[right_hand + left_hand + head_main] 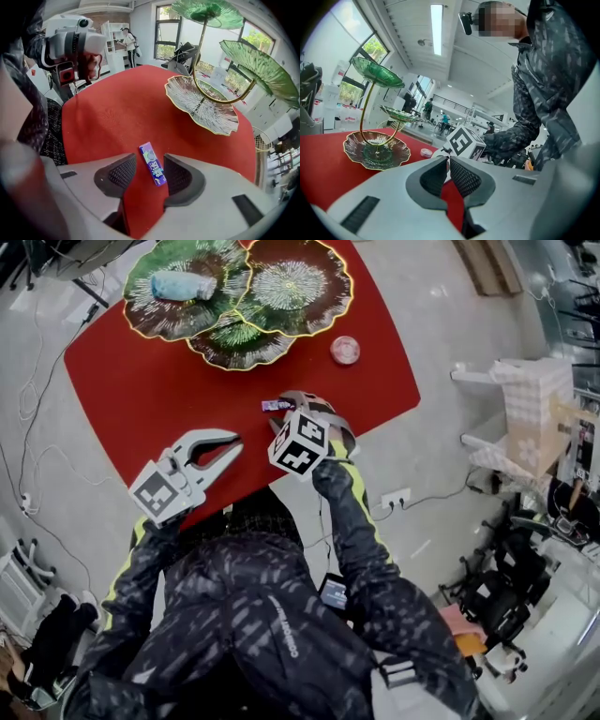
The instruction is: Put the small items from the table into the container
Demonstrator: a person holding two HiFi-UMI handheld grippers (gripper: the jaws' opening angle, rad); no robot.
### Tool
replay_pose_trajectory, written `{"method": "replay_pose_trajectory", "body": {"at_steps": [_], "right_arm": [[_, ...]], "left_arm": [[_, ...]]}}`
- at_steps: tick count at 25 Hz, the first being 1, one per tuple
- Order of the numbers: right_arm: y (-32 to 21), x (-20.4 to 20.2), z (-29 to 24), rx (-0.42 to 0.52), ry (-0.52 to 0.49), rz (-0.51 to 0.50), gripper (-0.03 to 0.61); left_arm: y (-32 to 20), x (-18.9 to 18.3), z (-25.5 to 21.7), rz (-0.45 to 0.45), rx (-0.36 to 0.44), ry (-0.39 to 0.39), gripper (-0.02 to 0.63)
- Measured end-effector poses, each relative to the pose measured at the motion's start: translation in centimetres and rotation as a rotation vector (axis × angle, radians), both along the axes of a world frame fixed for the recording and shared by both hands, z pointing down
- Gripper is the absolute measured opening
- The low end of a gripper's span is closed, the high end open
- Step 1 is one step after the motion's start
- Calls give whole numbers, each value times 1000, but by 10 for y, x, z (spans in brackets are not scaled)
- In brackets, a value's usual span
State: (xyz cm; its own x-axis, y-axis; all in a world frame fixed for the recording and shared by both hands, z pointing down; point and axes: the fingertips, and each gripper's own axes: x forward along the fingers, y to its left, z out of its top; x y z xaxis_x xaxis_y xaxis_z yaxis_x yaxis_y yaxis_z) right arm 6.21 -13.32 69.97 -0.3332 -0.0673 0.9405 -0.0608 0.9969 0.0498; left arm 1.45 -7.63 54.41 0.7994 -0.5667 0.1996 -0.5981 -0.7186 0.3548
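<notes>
**Purple packet (153,169) lies between the right claw's (149,160) parted jaws**

In the right gripper view we see the packet flat on the red table (131,371). It lies slanted in the gap, nearer the pad on that view's right, and neither pad presses it. The jaws stand about half open and hold nothing. Our left claw (232,447) hovers at the near table edge with its tips together and only red surface showing behind them. Farther across the table stands the tiered leaf-dish stand (291,287), gold-rimmed, with a pale blue item (183,284) on one dish. A small pink round item (345,350) lies just beside the stand. Around the table we see grey floor (441,324) and trailing cables.
</notes>
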Motion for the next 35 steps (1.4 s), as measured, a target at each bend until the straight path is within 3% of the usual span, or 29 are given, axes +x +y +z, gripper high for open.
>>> {"method": "replay_pose_trajectory", "body": {"at_steps": [14, 20, 27, 35], "right_arm": [[-7, 0, 20, -17, 41, -24, 169], [-2, -1, 22, -64, 49, -42, 127], [-3, 0, 23, -118, 57, -23, 124], [0, 2, 22, -119, 47, -1, 96]], "left_arm": [[7, -8, 7, -32, -14, 9, 12], [12, -12, 8, -43, -28, 5, 12], [16, -13, 4, -60, -23, 5, 12], [20, -12, -2, -65, -13, -3, 14]]}}
